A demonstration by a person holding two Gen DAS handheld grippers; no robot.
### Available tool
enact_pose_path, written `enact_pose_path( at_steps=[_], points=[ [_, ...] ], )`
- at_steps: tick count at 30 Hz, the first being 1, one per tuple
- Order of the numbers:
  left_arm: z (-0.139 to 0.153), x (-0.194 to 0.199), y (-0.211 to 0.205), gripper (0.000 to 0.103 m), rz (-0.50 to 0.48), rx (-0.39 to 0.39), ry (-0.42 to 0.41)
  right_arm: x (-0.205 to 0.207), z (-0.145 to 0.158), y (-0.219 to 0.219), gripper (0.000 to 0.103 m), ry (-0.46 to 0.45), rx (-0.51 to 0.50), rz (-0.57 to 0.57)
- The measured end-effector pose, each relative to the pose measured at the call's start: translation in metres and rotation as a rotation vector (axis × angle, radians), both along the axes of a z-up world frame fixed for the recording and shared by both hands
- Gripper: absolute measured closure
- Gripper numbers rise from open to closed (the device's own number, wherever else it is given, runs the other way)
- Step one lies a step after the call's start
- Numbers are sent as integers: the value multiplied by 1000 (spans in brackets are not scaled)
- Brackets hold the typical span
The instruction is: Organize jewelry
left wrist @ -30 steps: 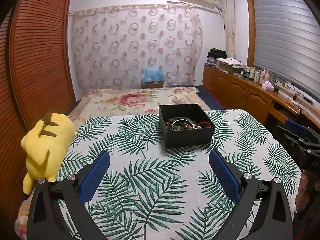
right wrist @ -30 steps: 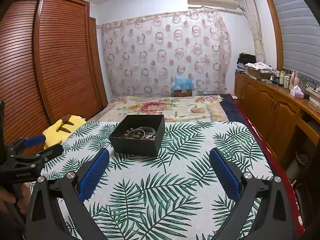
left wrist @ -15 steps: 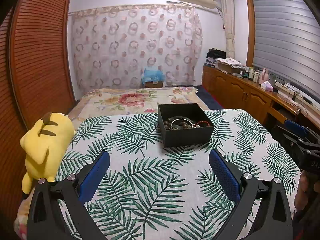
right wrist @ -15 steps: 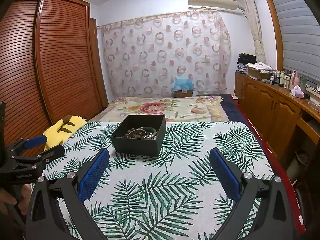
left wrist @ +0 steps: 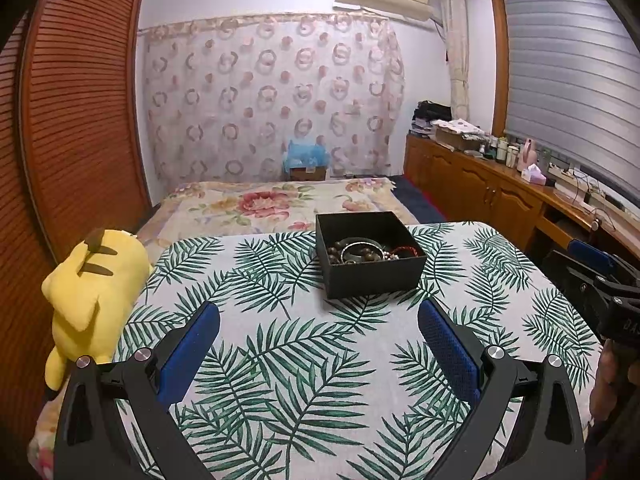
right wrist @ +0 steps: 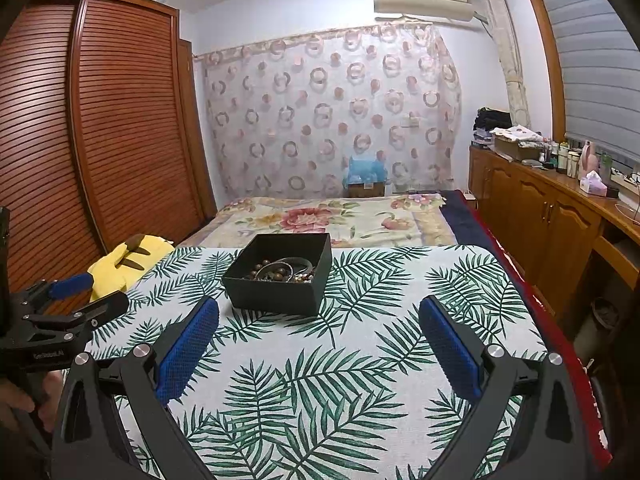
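Note:
A black open box (left wrist: 374,276) stands on the palm-leaf tablecloth (left wrist: 304,344), holding several bracelets: brown beads, a dark bangle and a red string (left wrist: 370,252). It also shows in the right wrist view (right wrist: 276,292), with its jewelry (right wrist: 282,272). My left gripper (left wrist: 318,318) is open and empty, well short of the box. My right gripper (right wrist: 318,318) is open and empty, also short of the box, which lies ahead to its left. Each gripper appears at the edge of the other's view: the right gripper (left wrist: 600,280), the left gripper (right wrist: 76,296).
A yellow plush toy (left wrist: 90,292) lies at the table's left edge. A bed with a floral cover (left wrist: 272,204) is beyond the table. A wooden wardrobe (right wrist: 100,140) stands left; a wooden cabinet with clutter (right wrist: 552,208) runs along the right.
Both grippers have drifted slightly back and up; the box looks a little farther off. Both stay open and empty.

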State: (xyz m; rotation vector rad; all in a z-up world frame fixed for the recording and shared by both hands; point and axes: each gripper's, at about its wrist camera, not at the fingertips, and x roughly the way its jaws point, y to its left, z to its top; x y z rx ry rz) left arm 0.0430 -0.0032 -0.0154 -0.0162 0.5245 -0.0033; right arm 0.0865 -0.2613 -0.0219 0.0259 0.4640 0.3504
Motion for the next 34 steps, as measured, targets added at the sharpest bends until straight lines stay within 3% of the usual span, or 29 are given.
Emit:
enact_pose_path(
  at_steps=[34],
  points=[
    [3, 0, 2, 7, 2, -3, -3, -2, 4, -2, 2, -7, 1, -4]
  ],
)
